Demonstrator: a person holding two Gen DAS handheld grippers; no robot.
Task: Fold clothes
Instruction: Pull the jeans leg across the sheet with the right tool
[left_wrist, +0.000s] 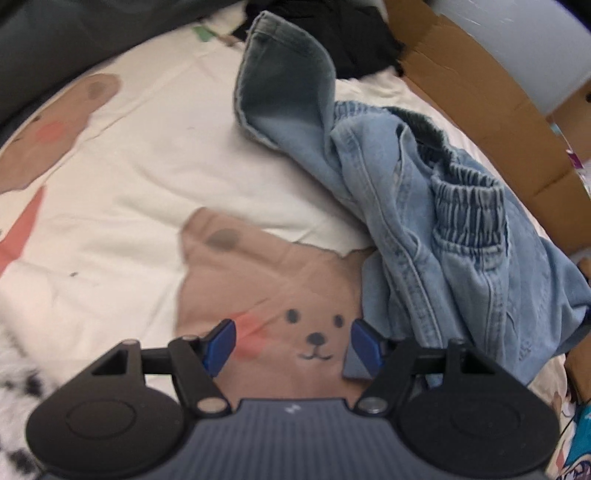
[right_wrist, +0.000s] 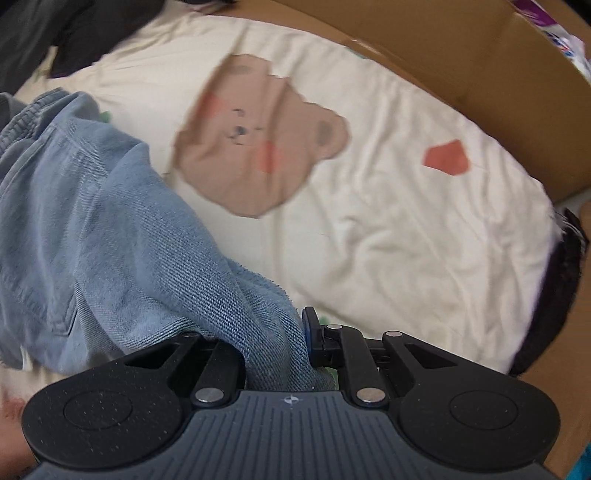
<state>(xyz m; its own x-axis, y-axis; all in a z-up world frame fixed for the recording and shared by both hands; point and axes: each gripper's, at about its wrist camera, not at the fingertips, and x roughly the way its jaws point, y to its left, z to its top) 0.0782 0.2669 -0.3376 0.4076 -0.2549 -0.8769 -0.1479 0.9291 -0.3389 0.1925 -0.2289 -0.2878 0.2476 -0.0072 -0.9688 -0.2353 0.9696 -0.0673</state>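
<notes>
Across bear-print bedding (left_wrist: 147, 184), right gripper (right_wrist: 275, 332) clamps the denim garment's (left_wrist: 424, 221) edge to spread it; left gripper (left_wrist: 291, 343) hangs wide, empty.

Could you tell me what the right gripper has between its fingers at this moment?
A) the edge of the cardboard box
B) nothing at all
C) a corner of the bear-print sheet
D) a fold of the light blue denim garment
D: in the right wrist view the right gripper is shut on a bunched fold of the denim garment, which trails off to the left over the bear-print sheet.
</notes>
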